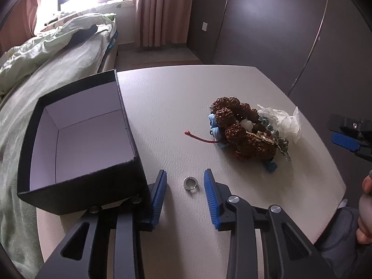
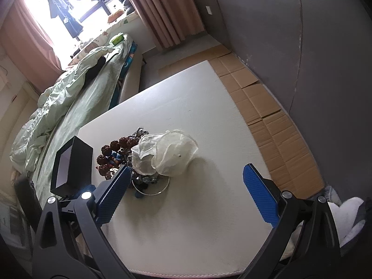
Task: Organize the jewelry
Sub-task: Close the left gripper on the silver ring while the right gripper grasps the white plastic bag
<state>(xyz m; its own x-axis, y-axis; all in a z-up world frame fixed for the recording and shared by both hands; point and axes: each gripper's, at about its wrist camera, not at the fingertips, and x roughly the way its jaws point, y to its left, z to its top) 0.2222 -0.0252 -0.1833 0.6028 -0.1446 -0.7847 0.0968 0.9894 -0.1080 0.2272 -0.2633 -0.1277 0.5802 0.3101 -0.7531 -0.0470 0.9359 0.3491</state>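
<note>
A small silver ring [image 1: 190,184] lies on the white table [image 1: 176,107], between the open blue pads of my left gripper [image 1: 185,183]; the pads do not touch it. An open black box [image 1: 76,137] with a white, empty inside stands just left of it. A heap of jewelry [image 1: 246,127] with brown beads, blue cord, a red cord and a sheer white pouch [image 1: 283,119] lies to the right. In the right wrist view my right gripper [image 2: 188,186] is wide open and empty, near the pouch [image 2: 167,151], the heap [image 2: 116,153] and the box [image 2: 69,165].
A bed [image 1: 46,69] with green bedding runs along the table's left side. Flattened cardboard [image 2: 267,107] covers the floor on the right beside a dark wardrobe [image 1: 279,23]. My right gripper's tip [image 1: 346,134] shows at the right edge of the left wrist view.
</note>
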